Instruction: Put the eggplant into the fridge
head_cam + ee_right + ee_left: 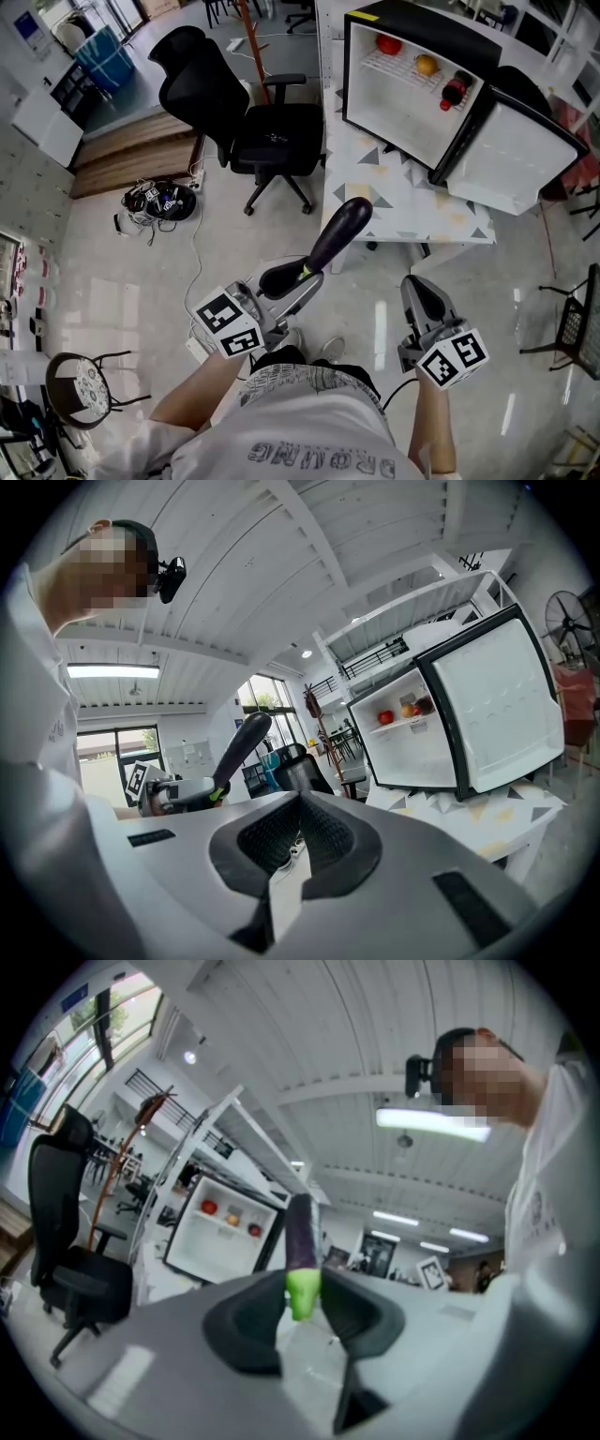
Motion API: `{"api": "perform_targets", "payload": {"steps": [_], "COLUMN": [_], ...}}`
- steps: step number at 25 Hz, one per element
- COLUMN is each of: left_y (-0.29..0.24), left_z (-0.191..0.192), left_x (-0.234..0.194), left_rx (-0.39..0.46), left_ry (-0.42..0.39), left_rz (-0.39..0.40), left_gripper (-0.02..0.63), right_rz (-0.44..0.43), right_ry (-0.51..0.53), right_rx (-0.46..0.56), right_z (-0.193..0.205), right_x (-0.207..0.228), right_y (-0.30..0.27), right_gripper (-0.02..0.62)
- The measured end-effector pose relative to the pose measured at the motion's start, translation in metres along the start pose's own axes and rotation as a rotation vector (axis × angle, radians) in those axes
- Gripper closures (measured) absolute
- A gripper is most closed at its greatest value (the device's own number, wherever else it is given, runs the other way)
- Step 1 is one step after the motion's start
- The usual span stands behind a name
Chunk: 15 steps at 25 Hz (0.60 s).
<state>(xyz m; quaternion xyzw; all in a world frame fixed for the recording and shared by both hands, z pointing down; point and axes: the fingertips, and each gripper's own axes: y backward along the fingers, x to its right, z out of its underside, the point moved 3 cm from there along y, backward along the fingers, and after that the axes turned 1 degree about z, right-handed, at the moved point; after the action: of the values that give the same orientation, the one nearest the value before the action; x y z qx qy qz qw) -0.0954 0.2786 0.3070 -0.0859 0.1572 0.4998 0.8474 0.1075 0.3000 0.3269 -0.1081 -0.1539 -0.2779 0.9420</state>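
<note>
A long dark purple eggplant [339, 232] with a green stem sticks up and forward from my left gripper [302, 274], which is shut on its stem end. In the left gripper view the green stem [302, 1290] sits pinched between the pads, with the eggplant [301, 1230] rising above. The small fridge [375, 98] stands on a table ahead with its door [511, 155] swung open to the right. My right gripper [422, 295] is held beside the left, its fingertips [298, 808] together on nothing. The right gripper view shows the eggplant [241, 742] at left and the fridge [403, 752] at right.
A red fruit [388, 44], an orange fruit [427, 65] and a dark bottle [455, 89] lie on the fridge's upper shelf. The table [394, 202] has a patterned top. A black office chair [258, 122] stands left of it. Cables [159, 202] and a round stool [89, 384] sit on the floor.
</note>
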Motion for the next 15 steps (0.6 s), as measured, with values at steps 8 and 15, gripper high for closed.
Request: {"api": "perform_targets", "payload": {"steps": [8, 15], "left_y": [-0.003, -0.008], "left_z": [0.010, 0.006], "left_x": [0.005, 0.004], "left_rx": [-0.005, 0.007], "left_ry": [0.003, -0.003], "left_rz": [-0.025, -0.035], "left_gripper": [0.486, 0.486], "right_rz": [-0.026, -0.037], "right_ry": [-0.002, 0.000], "right_rx": [-0.003, -0.002], "right_z": [0.005, 0.001], "right_x": [0.009, 0.015], "right_y": [0.005, 0.001], "right_gripper": [0.592, 0.592]}}
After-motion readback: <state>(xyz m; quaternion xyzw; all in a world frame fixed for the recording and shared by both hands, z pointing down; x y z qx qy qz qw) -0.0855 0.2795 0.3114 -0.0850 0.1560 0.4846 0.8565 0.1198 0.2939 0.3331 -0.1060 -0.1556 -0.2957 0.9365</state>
